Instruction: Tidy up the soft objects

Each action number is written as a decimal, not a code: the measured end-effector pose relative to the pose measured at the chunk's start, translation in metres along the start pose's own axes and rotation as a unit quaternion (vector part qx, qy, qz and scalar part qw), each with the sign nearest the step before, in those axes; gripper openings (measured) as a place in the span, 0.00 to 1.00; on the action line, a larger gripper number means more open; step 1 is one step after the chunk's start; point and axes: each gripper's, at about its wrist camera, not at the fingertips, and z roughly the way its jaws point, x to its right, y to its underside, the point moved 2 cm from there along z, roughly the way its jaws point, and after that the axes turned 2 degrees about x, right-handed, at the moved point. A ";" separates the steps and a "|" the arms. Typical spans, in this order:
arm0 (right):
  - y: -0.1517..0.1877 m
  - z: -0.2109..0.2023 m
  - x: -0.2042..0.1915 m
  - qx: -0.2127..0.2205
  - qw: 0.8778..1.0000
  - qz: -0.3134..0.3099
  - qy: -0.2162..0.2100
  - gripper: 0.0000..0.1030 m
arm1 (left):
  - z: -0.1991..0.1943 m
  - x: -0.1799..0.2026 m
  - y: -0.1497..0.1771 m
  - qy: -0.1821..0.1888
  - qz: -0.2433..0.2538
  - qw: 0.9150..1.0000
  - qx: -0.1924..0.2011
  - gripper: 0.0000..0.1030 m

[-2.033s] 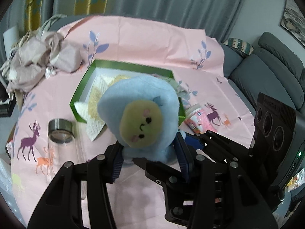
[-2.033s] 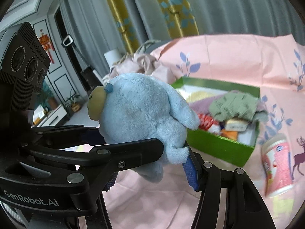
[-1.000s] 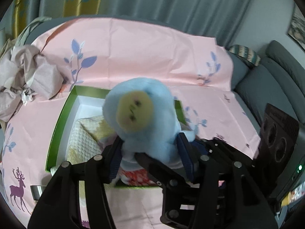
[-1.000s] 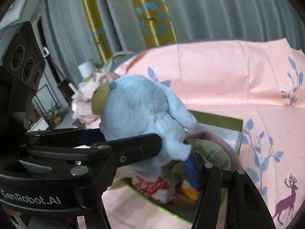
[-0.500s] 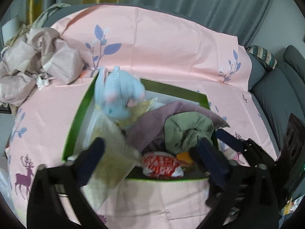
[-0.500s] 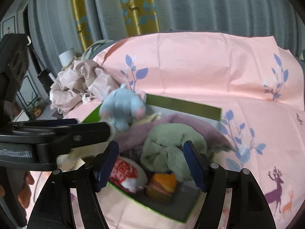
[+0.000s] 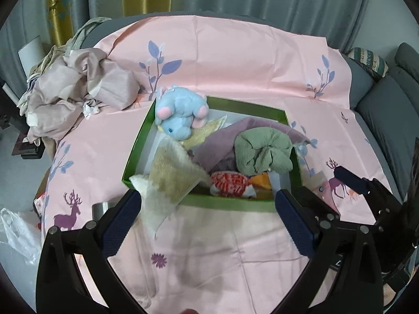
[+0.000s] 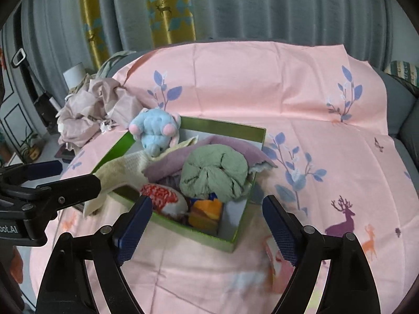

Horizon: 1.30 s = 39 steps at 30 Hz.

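- My left tongs (image 7: 209, 214) stand wide apart with nothing between the blue pads, only the pink cloth (image 7: 235, 60) that covers the bench below them.
- My right tongs (image 8: 207, 225) are opening, and nothing is between their pads either; the near corner of the green box (image 8: 167, 225) shows in the gap beyond them.
- The blue plush toy (image 7: 180, 116) lies at the far left corner of the green box (image 7: 136, 151), head down, pink paws up, partly leaning over the box's far rim.
- It rests on a yellowish cloth (image 7: 207, 130), free of both tongs.
- Inside the box, a mauve cloth (image 7: 220, 144) spreads across the middle with a bunched green cloth (image 7: 262, 153) on top of it at the right side.
- A cream towel (image 7: 167, 180) hangs over the near left corner of the box and onto the pink cloth.
- A red-and-white soft piece (image 7: 230, 184) and an orange one (image 7: 260, 180) sit against the near wall of the box.
- A heap of crumpled beige fabric (image 7: 73, 96) lies outside the box to the left, on the edge of the pink cloth.
- In the right wrist view, my left tongs (image 8: 34, 180) reach in from the left edge, beside the cream towel (image 8: 117, 170).
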 end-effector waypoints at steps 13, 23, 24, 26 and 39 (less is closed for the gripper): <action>-0.007 -0.022 -0.006 -0.007 1.000 0.001 0.021 0.84 | -0.015 -0.010 0.001 -0.023 -0.023 0.999 -0.016 0.99; -0.009 -0.026 -0.008 -0.010 0.999 0.006 0.035 0.84 | -0.015 -0.007 0.004 -0.047 -0.006 0.999 -0.018 0.99; -0.009 -0.027 -0.007 -0.010 0.999 0.006 0.036 0.84 | -0.015 -0.007 0.004 -0.049 -0.005 0.999 -0.018 0.99; -0.009 -0.028 -0.007 -0.009 0.999 0.006 0.039 0.84 | -0.016 -0.006 0.005 -0.056 -0.002 0.998 -0.017 0.99; 0.001 -0.052 -0.007 -0.009 0.999 0.003 0.050 0.84 | -0.032 0.000 0.025 -0.076 0.009 0.997 -0.016 0.99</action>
